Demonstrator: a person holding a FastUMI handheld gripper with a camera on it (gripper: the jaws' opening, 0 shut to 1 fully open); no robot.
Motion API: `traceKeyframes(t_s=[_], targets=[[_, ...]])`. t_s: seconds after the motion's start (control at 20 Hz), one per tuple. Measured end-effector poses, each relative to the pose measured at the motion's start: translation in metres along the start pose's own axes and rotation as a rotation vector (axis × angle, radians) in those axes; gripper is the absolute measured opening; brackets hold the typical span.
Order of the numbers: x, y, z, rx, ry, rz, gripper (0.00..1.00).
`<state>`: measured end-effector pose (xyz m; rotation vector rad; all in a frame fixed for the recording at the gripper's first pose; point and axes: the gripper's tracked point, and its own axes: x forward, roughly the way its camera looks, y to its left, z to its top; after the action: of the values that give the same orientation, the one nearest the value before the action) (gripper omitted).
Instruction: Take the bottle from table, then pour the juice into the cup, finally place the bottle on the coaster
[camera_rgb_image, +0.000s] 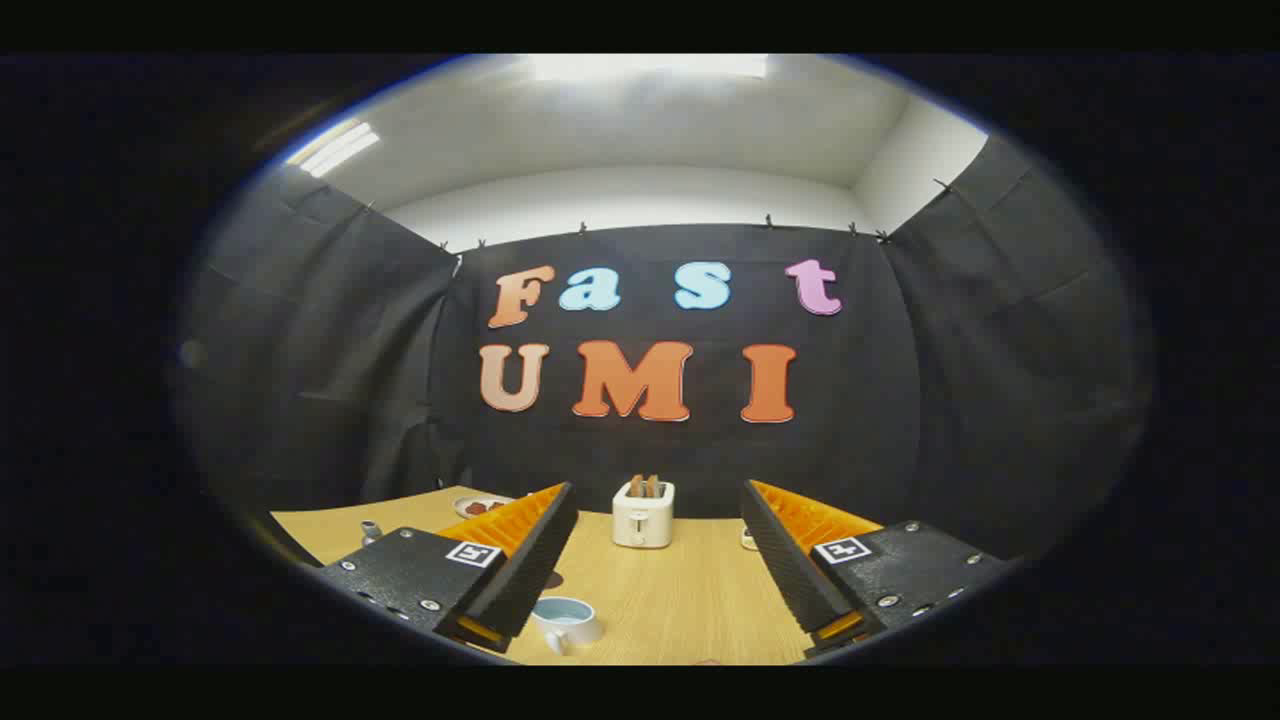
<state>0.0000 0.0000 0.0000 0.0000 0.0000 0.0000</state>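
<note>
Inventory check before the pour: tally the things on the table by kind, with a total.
Toaster: 1, beyond the open gripper, with toast in its slots.
Cup: 1, between the fingers, by the left one.
Plate: 1, far left.
Small grey item: 1, too small to name.
Small pale item: 1, partly hidden.
Total: 5

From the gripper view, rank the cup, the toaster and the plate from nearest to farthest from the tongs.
The tongs are open and hold nothing.
1. Cup: on the table, low between the fingers, beside the left one.
2. Toaster: ahead, centred between the fingertips.
3. Plate: beyond the left fingertip, near the table's back edge; close to the toaster's depth.
</note>
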Motion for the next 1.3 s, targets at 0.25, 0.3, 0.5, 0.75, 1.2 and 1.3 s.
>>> traceKeyframes(t_s=[0.25, 0.3, 0.5, 0.75, 1.2, 1.3], targets=[[-0.029, 0.019, 0.018, -0.015, 0.001, 0.009, 0.98], [-0.035, 0.023, 0.023, -0.021, 0.003, 0.012, 0.98], [-0.06, 0.04, 0.036, -0.014, -0.002, 0.015, 0.98], [-0.085, 0.066, 0.054, 0.04, -0.009, 0.046, 0.98], [-0.089, 0.083, 0.068, 0.002, -0.099, 0.097, 0.98], [-0.083, 0.083, 0.062, -0.005, -0.097, 0.101, 0.98]])
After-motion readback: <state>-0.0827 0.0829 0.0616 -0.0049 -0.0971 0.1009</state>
